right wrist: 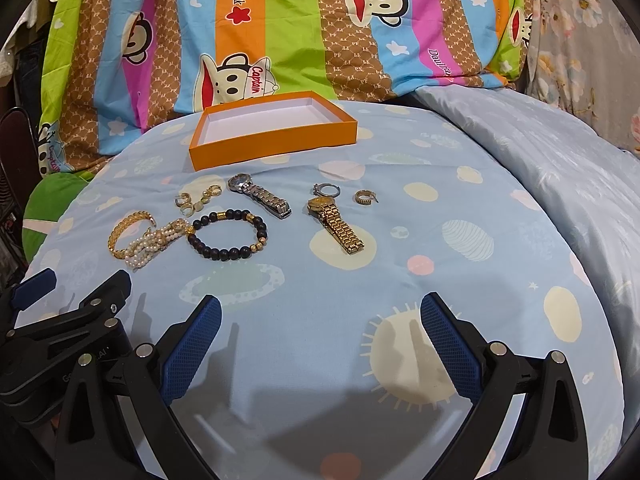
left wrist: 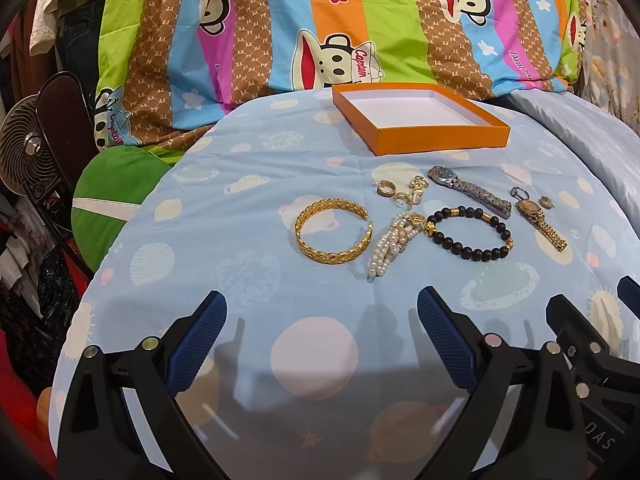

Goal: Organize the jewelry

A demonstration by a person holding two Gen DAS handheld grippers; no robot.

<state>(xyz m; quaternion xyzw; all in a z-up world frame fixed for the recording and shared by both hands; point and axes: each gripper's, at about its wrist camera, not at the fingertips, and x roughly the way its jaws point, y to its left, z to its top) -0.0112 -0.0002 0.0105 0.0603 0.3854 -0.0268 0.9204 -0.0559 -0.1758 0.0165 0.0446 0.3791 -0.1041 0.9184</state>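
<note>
Surface: pale blue bedsheet (right wrist: pixel 400 248) printed with planets, backed by a striped cartoon quilt (right wrist: pixel 280 32); a fan (left wrist: pixel 28 156) and hanging clothes stand off to the left.
Box: orange box (right wrist: pixel 276 140) with a white inside sits at the far side of the sheet, and nothing lies in it.
Bangle: gold bangle (left wrist: pixel 333 230) lies flat on the sheet, leftmost of the pieces.
Pearls: pearl strand (left wrist: pixel 390 246) is bunched just beside the bangle and touches the bead bracelet.
Beads: dark bead bracelet (left wrist: pixel 471 232) with gold spacers lies in an open loop near the middle.
Watches: silver watch (right wrist: pixel 262 196) and gold watch (right wrist: pixel 336 220) lie on their sides, well apart from each other.
Small pieces: cluster of earrings (left wrist: pixel 404 194) sits behind the bangle; a silver ring (right wrist: pixel 327 189) and a gold hoop (right wrist: pixel 363 197) lie beyond the gold watch.
Left gripper: left gripper (left wrist: pixel 322 316) hovers above the sheet short of the bangle, jaws spread wide and holding nothing.
Right gripper: right gripper (right wrist: pixel 320 320) hovers likewise short of the gold watch, jaws apart and bare.
Progress: by my reading nothing is done yet, since every piece is on the sheet outside the box.
Left to do: all the pieces probably have to go into the box one by one; the small hoops look hardest to pinch off soft cloth.
</note>
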